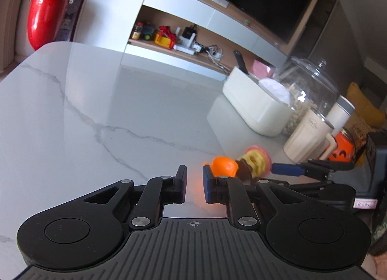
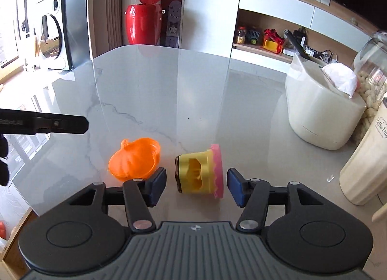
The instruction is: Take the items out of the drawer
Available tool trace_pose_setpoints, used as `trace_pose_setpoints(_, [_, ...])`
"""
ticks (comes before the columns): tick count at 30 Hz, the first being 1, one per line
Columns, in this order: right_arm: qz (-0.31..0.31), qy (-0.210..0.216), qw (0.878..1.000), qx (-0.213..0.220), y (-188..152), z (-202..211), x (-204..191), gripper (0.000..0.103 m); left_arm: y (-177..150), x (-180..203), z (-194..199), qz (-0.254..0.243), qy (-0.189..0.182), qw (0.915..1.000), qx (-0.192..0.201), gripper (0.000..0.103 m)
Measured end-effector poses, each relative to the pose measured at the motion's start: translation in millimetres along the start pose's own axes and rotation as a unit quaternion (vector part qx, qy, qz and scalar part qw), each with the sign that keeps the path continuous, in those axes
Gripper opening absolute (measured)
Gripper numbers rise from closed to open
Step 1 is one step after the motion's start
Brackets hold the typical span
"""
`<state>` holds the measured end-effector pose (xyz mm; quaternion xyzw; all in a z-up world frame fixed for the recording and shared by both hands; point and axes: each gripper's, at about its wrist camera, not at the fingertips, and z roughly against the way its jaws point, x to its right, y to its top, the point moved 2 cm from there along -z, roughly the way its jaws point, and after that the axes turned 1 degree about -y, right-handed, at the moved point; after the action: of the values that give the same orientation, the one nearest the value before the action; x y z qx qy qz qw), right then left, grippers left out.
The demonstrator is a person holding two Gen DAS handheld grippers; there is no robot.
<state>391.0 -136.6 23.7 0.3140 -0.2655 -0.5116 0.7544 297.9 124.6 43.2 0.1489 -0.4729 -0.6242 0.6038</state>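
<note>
An orange pumpkin-shaped toy [image 2: 134, 161] and a yellow toy with a pink frilled end and a dark base [image 2: 199, 174] lie on the white marble table [image 2: 157, 91]. The yellow toy is on its side. My right gripper [image 2: 196, 178] is open, its blue pads on either side of the yellow toy with gaps on both sides. My left gripper [image 1: 194, 173] is open by a narrow gap with nothing in it. It stands just left of the orange toy [image 1: 223, 166] and shows as a black bar [image 2: 72, 124] in the right wrist view. No drawer is in view.
At the table's right stand a cream box [image 2: 321, 110] with white tissue, a glass jar [image 1: 312, 89], a cream tumbler [image 2: 365, 168] and an orange pumpkin pot [image 1: 343, 149]. A red bin [image 2: 142, 23] stands beyond the far edge. A gloved hand [image 2: 3, 159] shows at left.
</note>
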Motion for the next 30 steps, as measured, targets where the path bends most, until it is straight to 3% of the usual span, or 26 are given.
trace_pose_setpoints(3, [0.016, 0.006, 1.0, 0.0, -14.8, 15.0, -0.2, 0.061, -15.2, 16.7, 15.6, -0.061, -0.035, 0.997, -0.033, 0.015])
trace_pose_setpoints(6, [0.028, 0.019, 0.999, 0.003, -35.3, 48.6, 1.2, 0.063, -41.3, 38.5, 18.5, -0.126, -0.084, 0.9841, -0.093, 0.015])
trace_pose_setpoints(8, [0.032, 0.036, 0.999, 0.004, -50.5, 72.3, 3.2, 0.073, -67.6, 54.8, 15.8, -0.181, -0.105, 0.968, -0.138, 0.015])
trace_pose_setpoints(11, [0.046, 0.064, 0.997, -0.009, -72.6, 97.7, 4.7, 0.08, -103.9, 71.5, -0.2, -0.243, -0.109, 0.9418, -0.205, 0.015])
trace_pose_setpoints(15, [0.06, 0.071, 0.995, -0.044, -109.1, 103.3, 7.4, 0.084, -135.9, 79.6, -29.5, -0.307, -0.053, 0.9132, -0.263, 0.016])
trace_pose_setpoints(17, [0.055, 0.06, 0.994, -0.068, -123.8, 93.9, 8.7, 0.084, -143.1, 77.7, -41.4, -0.321, -0.031, 0.9048, -0.279, 0.016])
trace_pose_setpoints(21, [0.068, 0.04, 0.993, -0.092, -139.5, 87.2, 11.9, 0.084, -157.4, 69.8, -50.4, -0.33, -0.031, 0.882, -0.335, 0.016])
trace_pose_setpoints(24, [0.057, 0.038, 0.992, -0.11, -141.1, 82.3, 18.3, 0.086, -162.0, 64.0, -53.6, -0.319, -0.028, 0.8712, -0.372, 0.016])
trace_pose_setpoints(27, [0.047, 0.032, 0.991, -0.119, -139.0, 78.3, 20.5, 0.088, -175.5, 58.4, -49.8, -0.326, -0.031, 0.8397, -0.433, 0.016])
trace_pose_setpoints(30, [0.034, 0.032, 0.992, -0.119, -135.1, 79.0, 22.2, 0.09, -187.5, 48.6, -55.5, -0.317, -0.019, 0.8153, -0.484, 0.016])
